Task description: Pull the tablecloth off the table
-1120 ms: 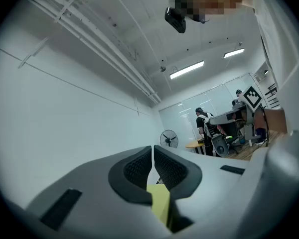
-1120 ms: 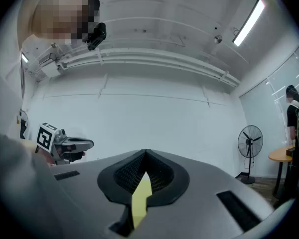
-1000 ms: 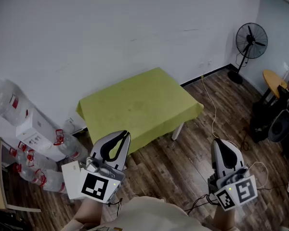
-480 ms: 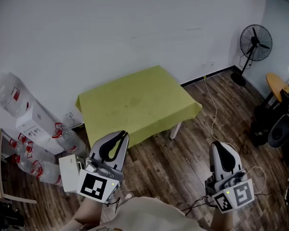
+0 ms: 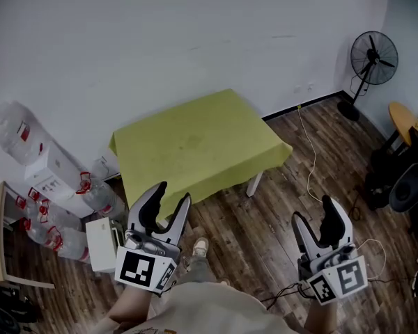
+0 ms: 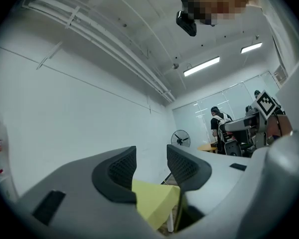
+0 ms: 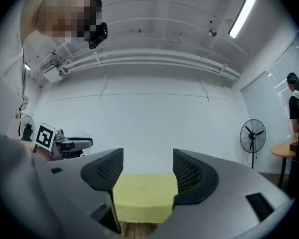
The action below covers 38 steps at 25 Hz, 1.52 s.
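Yellow-green fabric tablecloth lies flat over the white-legged table, well ahead of both grippers. Left gripper and right gripper: jaws have just been opening, now partly apart, nothing between them. Risk: grabbing the near hem unevenly likely snags the cloth on a corner.

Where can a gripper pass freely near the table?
The wooden floor between the tablecloth and the right gripper is bare, up to the cable. The tablecloth's top is bare too. Water bottles and a white box crowd the left side.
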Motion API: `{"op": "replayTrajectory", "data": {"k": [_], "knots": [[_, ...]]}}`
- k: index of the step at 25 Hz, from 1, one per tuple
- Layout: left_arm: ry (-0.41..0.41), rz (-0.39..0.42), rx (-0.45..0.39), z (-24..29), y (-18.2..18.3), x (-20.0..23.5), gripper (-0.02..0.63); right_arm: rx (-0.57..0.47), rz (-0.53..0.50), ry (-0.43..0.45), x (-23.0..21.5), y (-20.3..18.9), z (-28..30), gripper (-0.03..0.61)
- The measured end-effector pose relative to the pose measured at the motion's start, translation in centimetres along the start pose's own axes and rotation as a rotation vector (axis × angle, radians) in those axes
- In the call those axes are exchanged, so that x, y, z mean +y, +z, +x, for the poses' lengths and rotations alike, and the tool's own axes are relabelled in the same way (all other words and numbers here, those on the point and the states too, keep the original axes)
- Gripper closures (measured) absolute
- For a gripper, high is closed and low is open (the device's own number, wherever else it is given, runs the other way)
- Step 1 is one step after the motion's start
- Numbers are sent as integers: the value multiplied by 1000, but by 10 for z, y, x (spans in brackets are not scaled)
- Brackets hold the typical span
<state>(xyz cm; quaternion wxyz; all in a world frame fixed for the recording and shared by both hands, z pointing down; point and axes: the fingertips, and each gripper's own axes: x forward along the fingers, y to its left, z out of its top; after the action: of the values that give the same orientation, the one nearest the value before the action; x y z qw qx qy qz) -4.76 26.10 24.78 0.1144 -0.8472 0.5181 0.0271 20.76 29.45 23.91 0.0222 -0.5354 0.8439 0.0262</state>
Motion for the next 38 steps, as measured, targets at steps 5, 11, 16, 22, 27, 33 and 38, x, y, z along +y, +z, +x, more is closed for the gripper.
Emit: {"op": "replayTrajectory", "data": {"k": [5, 11, 16, 22, 27, 33, 38], "knots": [[-20, -6, 22, 14, -15, -3, 410, -19, 29, 24, -3, -7, 8, 259], [-6, -22, 24, 42, -32, 6, 397, 12, 14, 4, -24, -20, 35, 259], [1, 1, 52, 63, -47, 19, 397, 13, -8, 10, -41, -25, 67, 261], [-10, -59, 78, 90, -72, 61, 374, 19, 17, 29, -40, -35, 126, 261], [-10, -52, 102, 132, -91, 96, 359, 56, 7, 59, -43, -50, 188, 261], [-41, -58, 157, 187, -120, 133, 339, 99, 58, 71, -56, -68, 261, 261], [-76, -77, 204, 227, -150, 174, 319, 149, 65, 62, -61, -88, 326, 261]]}}
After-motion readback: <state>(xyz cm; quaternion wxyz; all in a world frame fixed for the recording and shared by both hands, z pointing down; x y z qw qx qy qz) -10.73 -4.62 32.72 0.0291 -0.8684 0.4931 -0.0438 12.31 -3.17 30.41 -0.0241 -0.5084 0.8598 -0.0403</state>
